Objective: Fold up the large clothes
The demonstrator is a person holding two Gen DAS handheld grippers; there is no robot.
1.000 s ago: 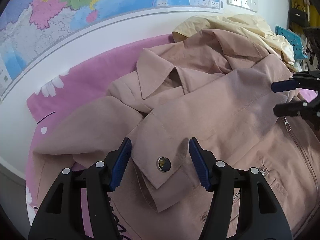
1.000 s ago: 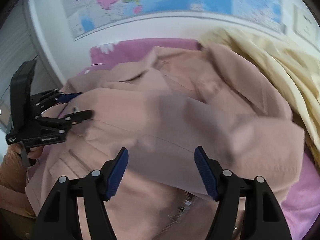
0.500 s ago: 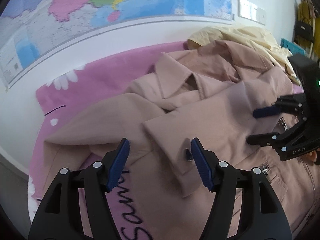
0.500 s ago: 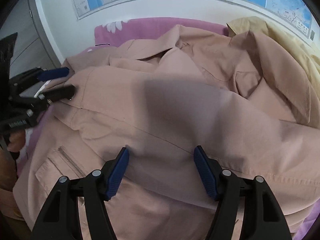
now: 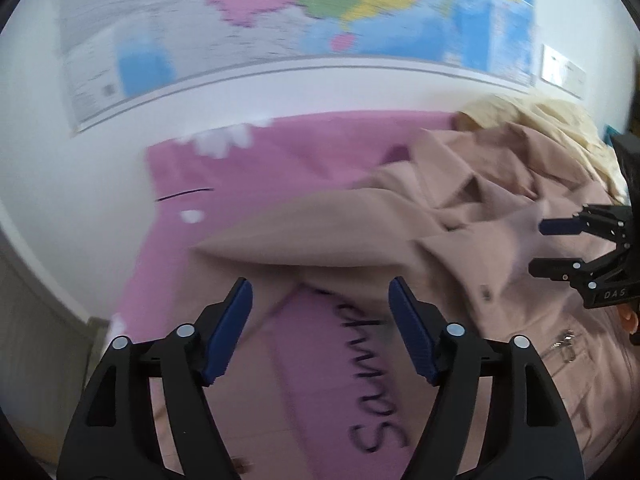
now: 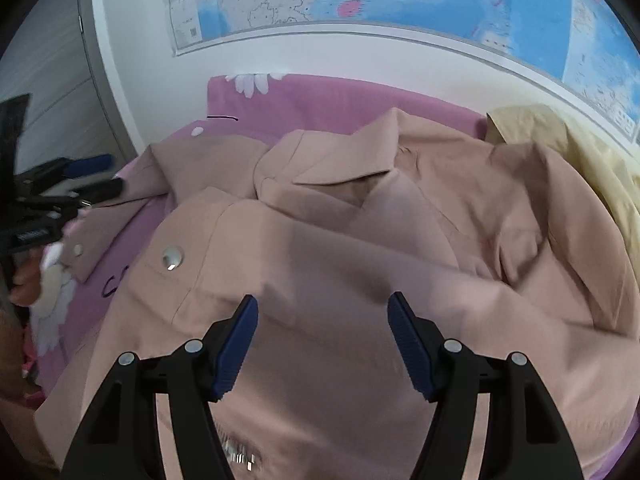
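The left gripper (image 5: 320, 312) hangs over the pink sheet (image 5: 248, 168) – its fingers have just been opening and stand apart, nothing between them. The pink jacket (image 6: 360, 240) lies spread on that sheet, a cream garment (image 6: 592, 160) beside it. The right gripper (image 6: 322, 324) hovers over the jacket – fingers apart, empty.

Black tongs (image 5: 320, 332), blue ribbed pads (image 5: 230, 332)

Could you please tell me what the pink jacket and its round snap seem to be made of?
The pink jacket looks like matte woven cloth, perhaps cotton twill: soft creases, stitched seams, no sheen. Its round snap looks like polished metal, silvery with a bright glint.
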